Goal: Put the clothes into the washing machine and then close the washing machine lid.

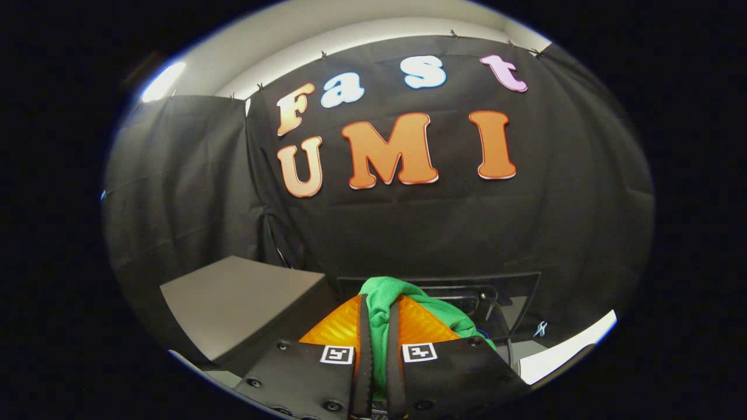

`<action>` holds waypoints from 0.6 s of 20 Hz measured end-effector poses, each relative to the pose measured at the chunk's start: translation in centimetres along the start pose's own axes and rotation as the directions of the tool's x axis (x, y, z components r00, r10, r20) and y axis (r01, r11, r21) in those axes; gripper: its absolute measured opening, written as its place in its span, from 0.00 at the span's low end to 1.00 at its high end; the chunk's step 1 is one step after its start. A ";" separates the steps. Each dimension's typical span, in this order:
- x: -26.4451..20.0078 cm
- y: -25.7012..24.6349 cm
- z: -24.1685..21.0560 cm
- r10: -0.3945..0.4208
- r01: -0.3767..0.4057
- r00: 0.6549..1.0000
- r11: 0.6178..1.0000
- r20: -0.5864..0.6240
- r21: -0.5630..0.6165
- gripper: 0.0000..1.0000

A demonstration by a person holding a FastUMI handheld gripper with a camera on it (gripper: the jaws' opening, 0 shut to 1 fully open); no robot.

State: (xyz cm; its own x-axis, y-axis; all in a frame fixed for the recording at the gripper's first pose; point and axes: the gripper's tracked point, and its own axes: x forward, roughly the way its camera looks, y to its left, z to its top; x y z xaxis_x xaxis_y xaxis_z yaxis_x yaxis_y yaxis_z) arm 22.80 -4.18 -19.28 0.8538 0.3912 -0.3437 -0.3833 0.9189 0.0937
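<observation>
Lighting: we are seeing a dim booth, with one ceiling light (pixel 163 81) glaring white above the black cloth wall (pixel 408 233), which is swallowing most light. Sharpness: centre is reading crisp; the gripper (pixel 379 326) fingers, closed on green cloth (pixel 382 303), are softening close up. Distortion: straight lines are bowing strongly toward the rim, with a bluish fringe.

Tool (pixel 378 315) closed on green garment (pixel 382 300): both orange fingers (pixel 338 326) press cloth from either side. Fabric bunches past fingertips, spills to right side (folds hide its full shape). Beyond it, dark washing machine opening (pixel 467 297). Grey slab-like surface (pixel 245 294) left of fingers. Black cloth wall (pixel 437 233) behind.
</observation>
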 end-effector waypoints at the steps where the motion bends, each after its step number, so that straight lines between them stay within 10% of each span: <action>1: 0.8 -0.8 -1.4 -0.004 0.004 1.000 1.000 -0.027 0.011 0.17; 12: 5.7 -6.1 -16.1 -0.027 0.041 0.957 0.998 -0.289 0.043 0.17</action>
State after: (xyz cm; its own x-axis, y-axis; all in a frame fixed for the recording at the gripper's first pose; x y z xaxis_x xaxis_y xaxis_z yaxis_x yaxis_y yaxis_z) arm 24.30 -8.40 -36.81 0.7256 0.3346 -0.6013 -0.3321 0.9356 0.1199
